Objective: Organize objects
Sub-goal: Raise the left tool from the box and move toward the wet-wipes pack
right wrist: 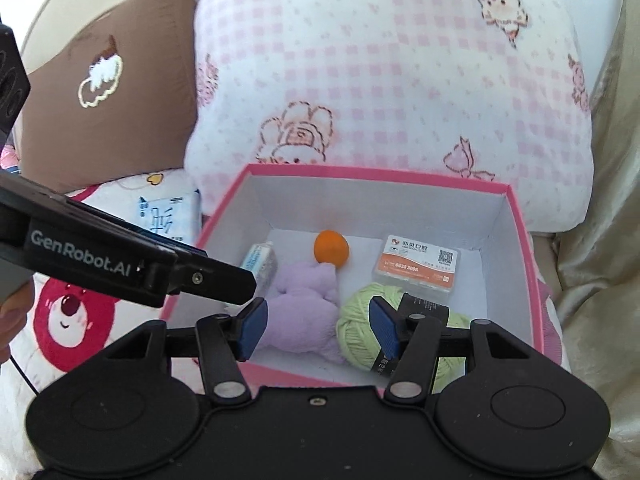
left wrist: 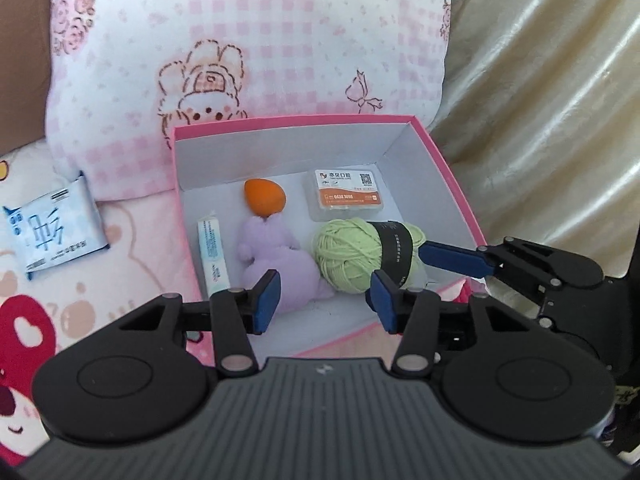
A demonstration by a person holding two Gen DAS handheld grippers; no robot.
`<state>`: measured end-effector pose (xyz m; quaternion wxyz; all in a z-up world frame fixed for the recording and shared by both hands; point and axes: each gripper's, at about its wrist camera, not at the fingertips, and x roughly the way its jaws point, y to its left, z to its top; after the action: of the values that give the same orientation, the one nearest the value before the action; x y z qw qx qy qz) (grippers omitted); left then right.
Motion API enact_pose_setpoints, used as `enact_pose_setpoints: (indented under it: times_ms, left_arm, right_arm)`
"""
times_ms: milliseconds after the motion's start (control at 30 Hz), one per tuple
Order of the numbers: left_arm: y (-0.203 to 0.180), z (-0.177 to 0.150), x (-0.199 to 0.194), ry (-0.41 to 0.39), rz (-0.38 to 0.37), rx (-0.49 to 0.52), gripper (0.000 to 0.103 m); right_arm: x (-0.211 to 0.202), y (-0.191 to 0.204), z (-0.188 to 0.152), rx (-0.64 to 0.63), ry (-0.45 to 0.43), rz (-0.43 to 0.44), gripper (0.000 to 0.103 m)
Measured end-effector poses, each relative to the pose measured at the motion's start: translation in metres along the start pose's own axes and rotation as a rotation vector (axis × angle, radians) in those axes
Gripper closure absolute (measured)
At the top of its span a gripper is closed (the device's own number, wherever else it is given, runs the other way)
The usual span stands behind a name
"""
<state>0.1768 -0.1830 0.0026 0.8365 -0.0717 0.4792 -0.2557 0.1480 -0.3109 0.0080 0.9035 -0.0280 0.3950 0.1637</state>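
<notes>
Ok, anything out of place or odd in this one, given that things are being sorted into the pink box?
One thing: a blue-and-white packet lies outside the pink box, on the bedding to its left, while the yarn ball, purple plush, orange egg-shaped item, tube and clear case sit inside. Nothing looks spilled or damaged.

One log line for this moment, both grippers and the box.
left hand-held gripper: open, empty | right hand-held gripper: open, empty | pink box: yarn, plush toy inside
</notes>
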Motion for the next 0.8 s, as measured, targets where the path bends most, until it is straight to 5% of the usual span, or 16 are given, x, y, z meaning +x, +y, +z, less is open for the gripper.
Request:
enact_pose_setpoints:
  times_ms: [133, 567, 800]
  left_arm:
    - [0.002, -0.012, -0.020, -0.007, -0.029, -0.029, 0.054]
    - [0.007, -0.060, -0.088, -0.070, 0.043, -0.001, 0.057]
    - [-0.001, -0.071, -0.105, -0.017, 0.038, 0.012, 0.055]
  right_arm:
    - [-0.011, 0.011, -0.003, -0.022, 0.013, -0.008, 0.041]
    - [-0.064, 0.042, -0.017, -0.052, -0.001, -0.031, 0.041]
    - [-0.078, 0.058, -0.021, -0.048, 0.028, 0.011, 0.036]
